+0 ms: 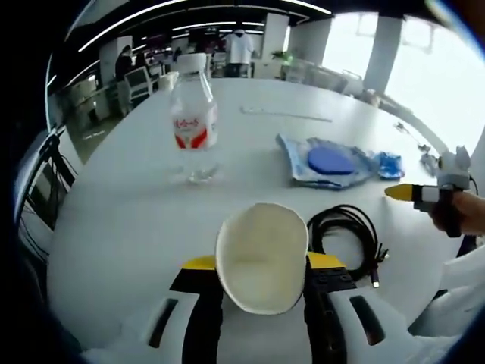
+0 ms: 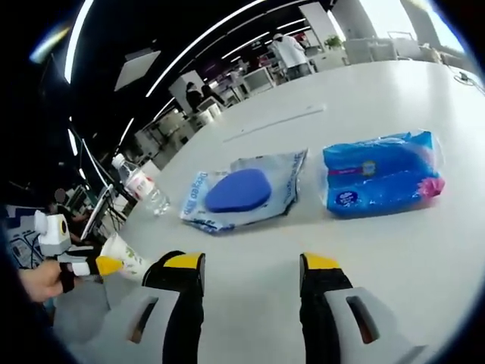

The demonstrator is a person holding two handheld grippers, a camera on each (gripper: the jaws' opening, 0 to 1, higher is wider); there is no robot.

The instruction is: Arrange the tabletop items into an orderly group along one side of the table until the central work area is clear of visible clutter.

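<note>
Left gripper clamps cup to carry it aside; right gripper jaws apart, facing pouch.

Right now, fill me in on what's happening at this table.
A person is tidying a white table with a handheld gripper in each hand. The left gripper is shut on a paper cup, held above the table near a coiled black cable. The right gripper is open and empty, pointing toward a clear bag with a blue pad and a blue wipes pack. A water bottle stands upright further off.
</note>
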